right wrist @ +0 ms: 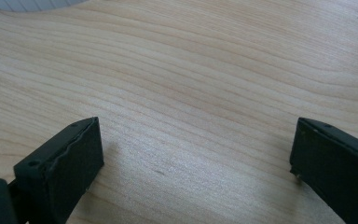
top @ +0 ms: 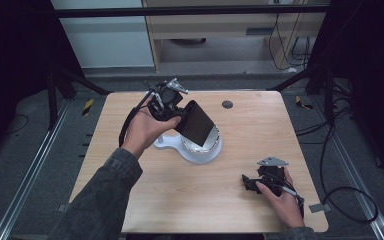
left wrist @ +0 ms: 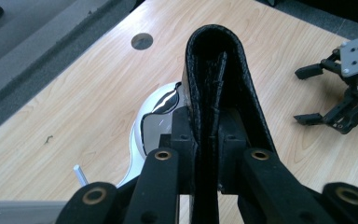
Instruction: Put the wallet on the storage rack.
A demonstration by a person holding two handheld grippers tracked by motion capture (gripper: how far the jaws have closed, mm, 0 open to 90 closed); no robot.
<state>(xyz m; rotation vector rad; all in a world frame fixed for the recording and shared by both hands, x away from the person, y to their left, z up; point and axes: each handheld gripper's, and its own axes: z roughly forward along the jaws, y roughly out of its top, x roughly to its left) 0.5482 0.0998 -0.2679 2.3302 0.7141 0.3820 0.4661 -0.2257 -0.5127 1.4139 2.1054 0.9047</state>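
Black wallet [left wrist: 216, 84] pinched in left claw [left wrist: 208, 140], long axis slanting down toward white dish [top: 202, 150]; right claw [right wrist: 196, 154] wide, empty.

- Lab-type recording bay.
- Lone wooden table [top: 260, 150] on grey floor with metal rails [top: 35, 165].
- Dark frame posts [top: 52, 90], loose cables [top: 330, 165], cabinets [top: 215, 30] behind.
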